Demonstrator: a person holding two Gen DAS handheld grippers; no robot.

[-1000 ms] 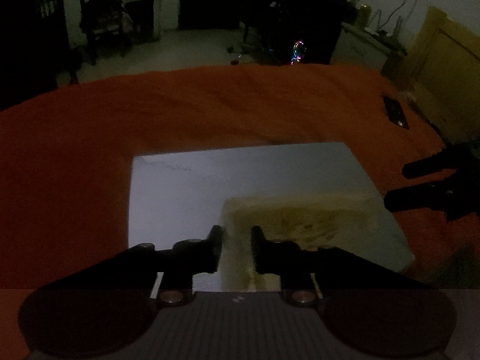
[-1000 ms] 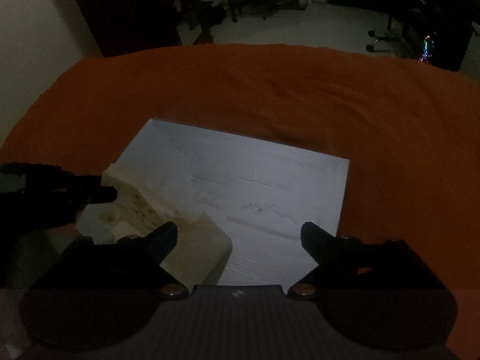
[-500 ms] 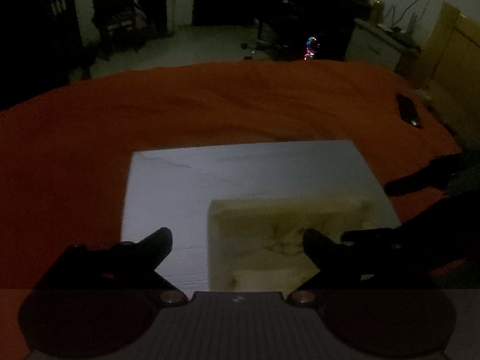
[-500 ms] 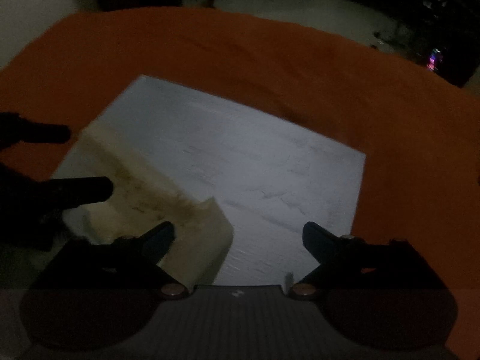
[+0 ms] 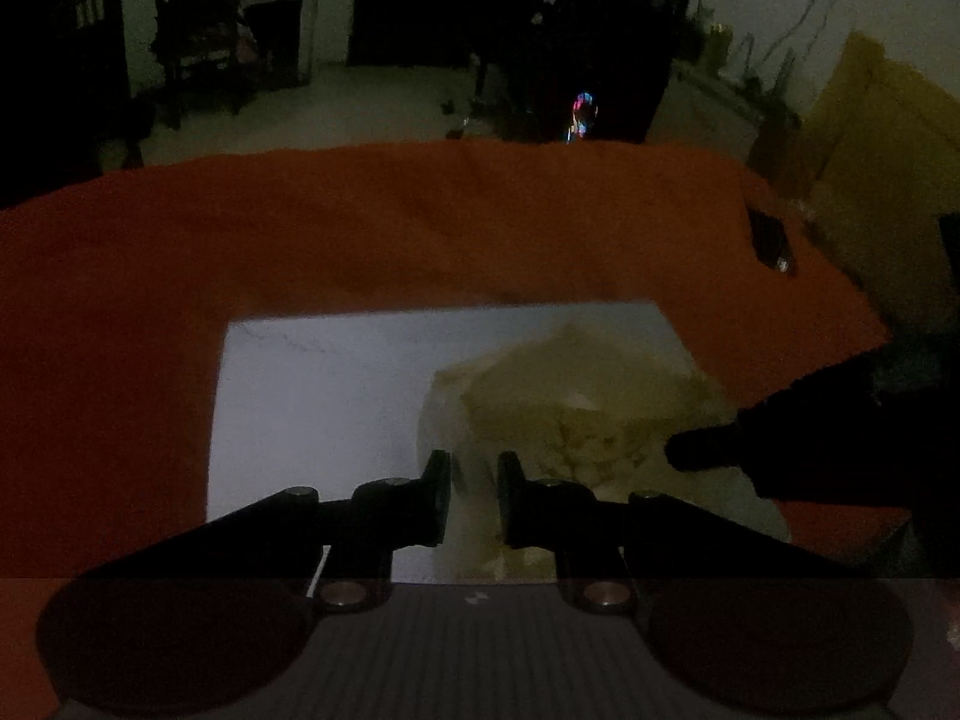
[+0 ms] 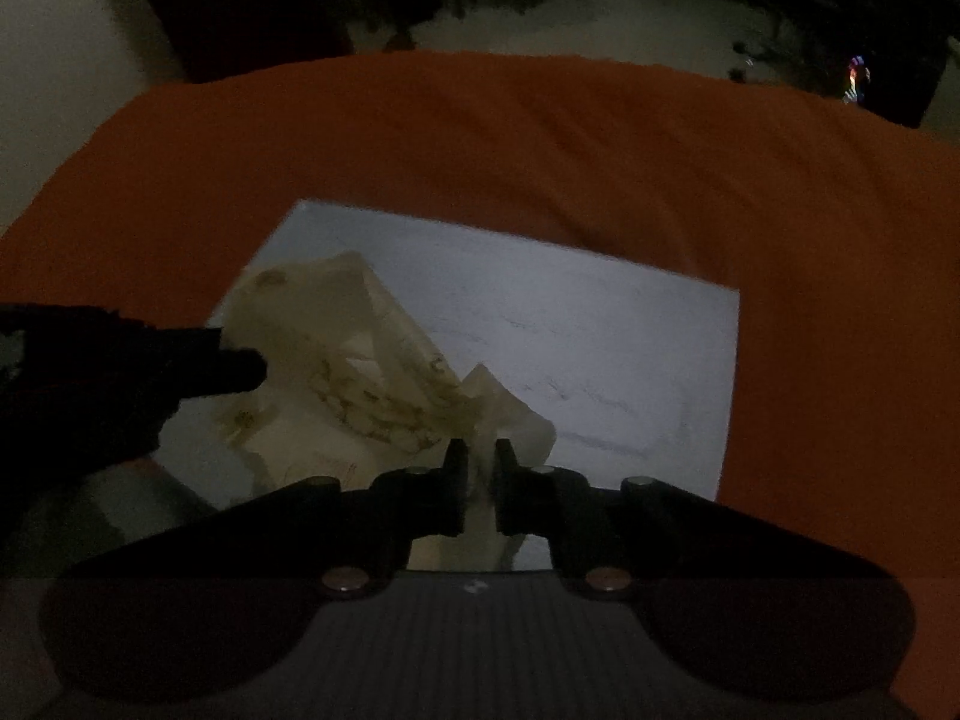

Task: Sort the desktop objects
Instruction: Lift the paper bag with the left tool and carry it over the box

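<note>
cloth, a crumpled cream rag with dark stains, lies on the near right part of a white board that rests on the table's orange cover. left gripper has just closed, its jaws pinching the cloth's near left edge. right gripper has just closed too, nipping a raised fold at the cloth's other end. left view alone shows a dark remote near the table's far right corner; right view alone shows the board's whole right edge.
</note>
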